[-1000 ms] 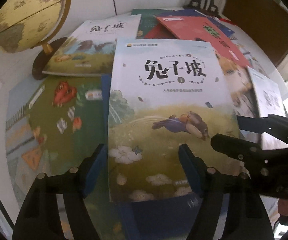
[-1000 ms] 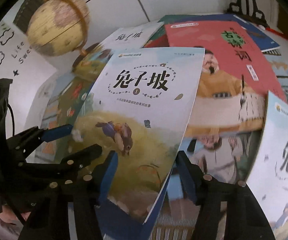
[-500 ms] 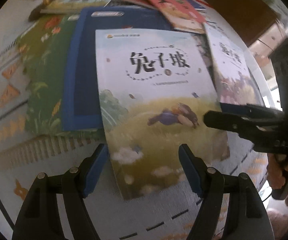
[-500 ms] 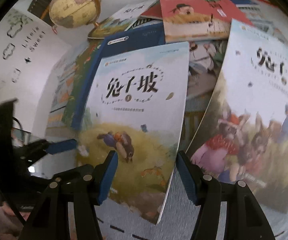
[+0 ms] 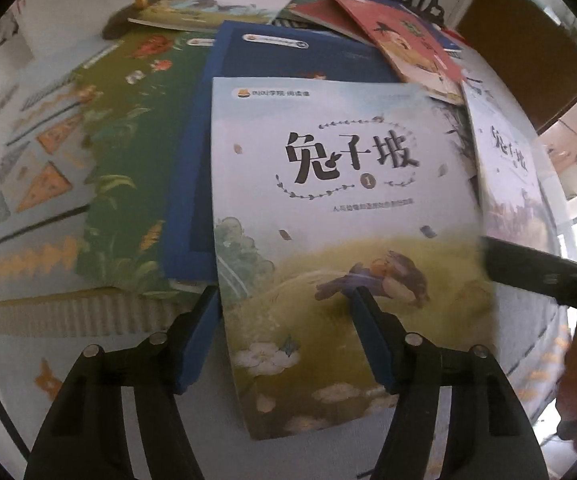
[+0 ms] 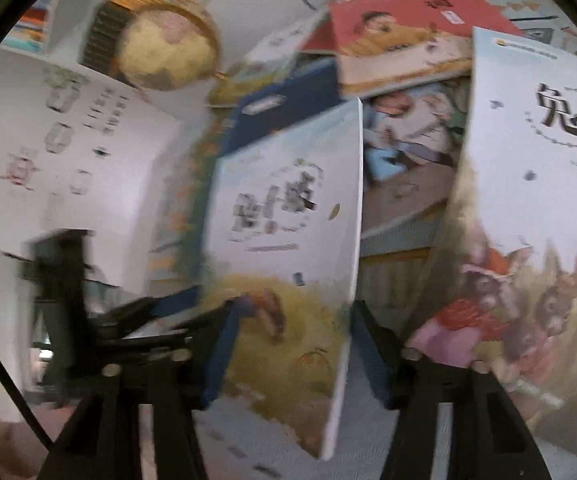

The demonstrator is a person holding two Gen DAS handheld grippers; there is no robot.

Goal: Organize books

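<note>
As both tools (image 5: 288,340) (image 6: 288,356) close | rabbit book (image 5: 340,240) between their jaws | no containers.

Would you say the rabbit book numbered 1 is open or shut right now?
Shut: the rabbit book numbered 1 shows its whole front cover, with no inside pages showing in either view.

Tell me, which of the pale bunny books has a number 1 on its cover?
The middle book, the one lying between the left gripper's blue fingers. A circled 1 sits under its title; the other pale books show none legibly.
</note>
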